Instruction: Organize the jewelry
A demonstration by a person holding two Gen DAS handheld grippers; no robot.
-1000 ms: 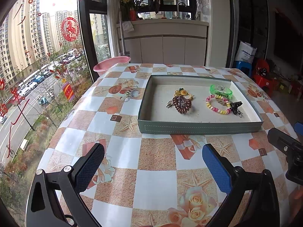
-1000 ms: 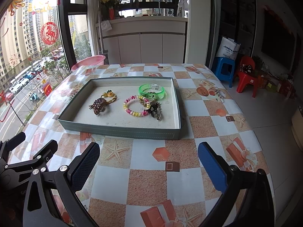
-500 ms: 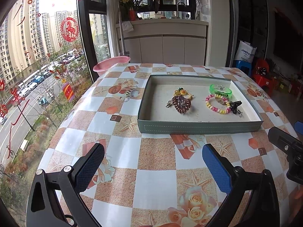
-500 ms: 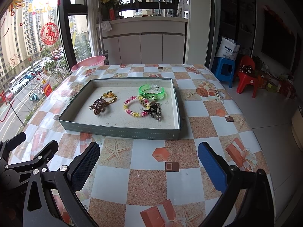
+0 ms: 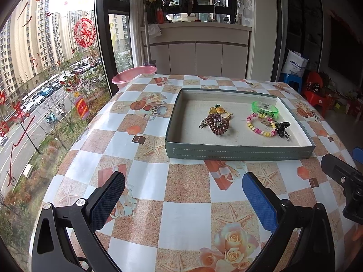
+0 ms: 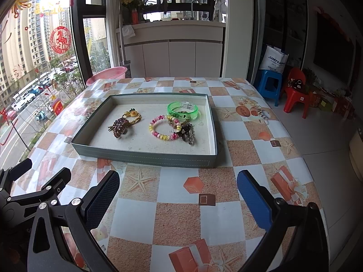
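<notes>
A shallow grey-green tray (image 5: 238, 153) (image 6: 145, 155) stands on the checked tablecloth. In it lie a green bangle (image 5: 265, 109) (image 6: 183, 111), a pink and yellow bead bracelet (image 5: 261, 125) (image 6: 162, 128), a dark hair clip (image 5: 282, 129) (image 6: 187, 132), a brown coiled hair tie (image 5: 217, 124) (image 6: 120, 128) and a gold piece (image 5: 219, 110) (image 6: 132, 114). My left gripper (image 5: 183, 197) is open and empty, above the table short of the tray. My right gripper (image 6: 179, 193) is open and empty, also short of the tray.
A pink basin (image 5: 135, 77) (image 6: 106, 74) sits past the table's far left corner by the window. White cabinets (image 5: 197, 56) stand behind. A blue stool (image 6: 270, 86) and red chair (image 6: 297, 91) stand on the floor to the right. The table edge (image 6: 304, 158) falls away right.
</notes>
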